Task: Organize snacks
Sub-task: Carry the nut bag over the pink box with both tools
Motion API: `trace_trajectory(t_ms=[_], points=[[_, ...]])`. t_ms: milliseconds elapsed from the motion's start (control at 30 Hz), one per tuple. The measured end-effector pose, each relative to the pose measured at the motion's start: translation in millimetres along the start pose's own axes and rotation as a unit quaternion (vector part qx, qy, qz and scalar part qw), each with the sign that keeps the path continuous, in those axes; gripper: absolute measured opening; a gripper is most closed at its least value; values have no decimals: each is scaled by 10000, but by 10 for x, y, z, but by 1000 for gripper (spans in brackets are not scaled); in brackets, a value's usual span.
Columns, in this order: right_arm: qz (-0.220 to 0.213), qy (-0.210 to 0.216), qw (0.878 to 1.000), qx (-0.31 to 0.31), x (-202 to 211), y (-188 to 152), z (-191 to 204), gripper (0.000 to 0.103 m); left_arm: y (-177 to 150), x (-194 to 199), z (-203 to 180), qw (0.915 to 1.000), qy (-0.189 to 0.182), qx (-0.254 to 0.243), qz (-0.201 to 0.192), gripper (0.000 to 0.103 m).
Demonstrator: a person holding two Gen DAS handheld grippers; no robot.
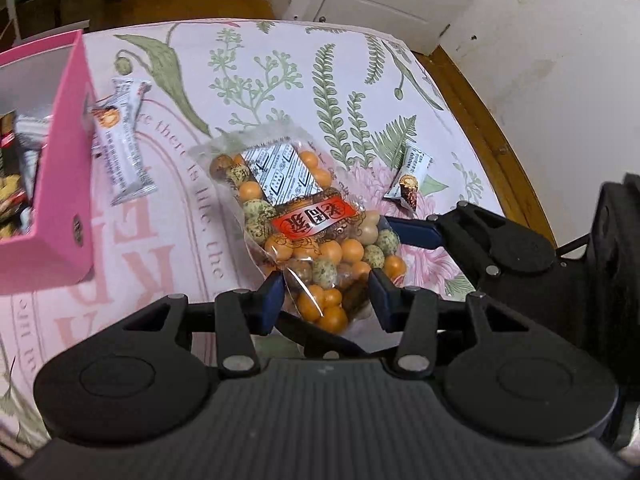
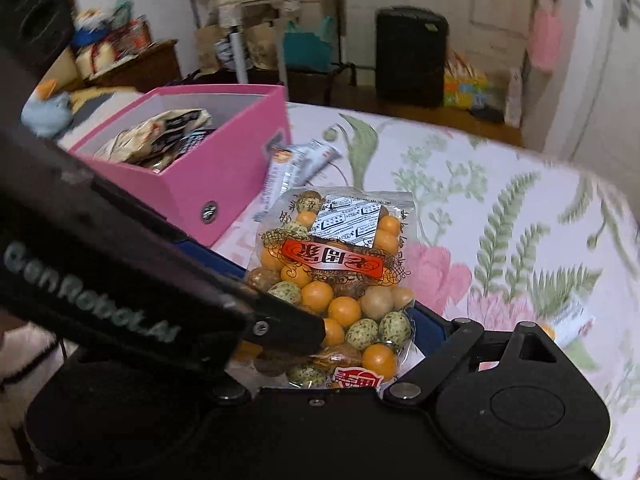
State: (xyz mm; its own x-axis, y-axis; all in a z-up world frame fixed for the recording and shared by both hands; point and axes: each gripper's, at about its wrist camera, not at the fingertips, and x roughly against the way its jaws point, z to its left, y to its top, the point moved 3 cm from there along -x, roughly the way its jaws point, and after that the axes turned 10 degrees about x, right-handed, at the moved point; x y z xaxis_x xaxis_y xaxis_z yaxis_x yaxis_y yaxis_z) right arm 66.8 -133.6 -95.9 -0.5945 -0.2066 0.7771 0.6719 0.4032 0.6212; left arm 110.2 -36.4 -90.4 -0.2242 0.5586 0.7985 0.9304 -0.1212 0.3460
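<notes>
Fingers of my left gripper pinch the near end of the nut bag, lying near the pink box on the surface, which I judge light, crinkly and slippery, its loose balls shifting, while my right gripper seems spread around it.

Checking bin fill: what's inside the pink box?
Pink box holds several crumpled snack packets, mostly white and printed. Anything beneath them and the box floor is covered.
</notes>
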Motion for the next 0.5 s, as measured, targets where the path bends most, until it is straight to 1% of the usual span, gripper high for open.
trace_trajectory(t_ms=[33,100,200,367,500], points=[[-35,-44,9999,99,21,23,56,94,-2,39,14,10000,22,75,5,45],[-130,-88,9997,185,72,92,118,94,4,126,27,10000,73,60,-13,45],[-296,-32,9993,235,147,228,163,94,37,311,53,9998,83,15,-171,45],[-529,102,9975,457,171,523,322,94,93,641,165,9982,224,37,-554,45],[-722,242,9951,632,63,764,508,94,139,880,416,9950,380,256,-882,45]])
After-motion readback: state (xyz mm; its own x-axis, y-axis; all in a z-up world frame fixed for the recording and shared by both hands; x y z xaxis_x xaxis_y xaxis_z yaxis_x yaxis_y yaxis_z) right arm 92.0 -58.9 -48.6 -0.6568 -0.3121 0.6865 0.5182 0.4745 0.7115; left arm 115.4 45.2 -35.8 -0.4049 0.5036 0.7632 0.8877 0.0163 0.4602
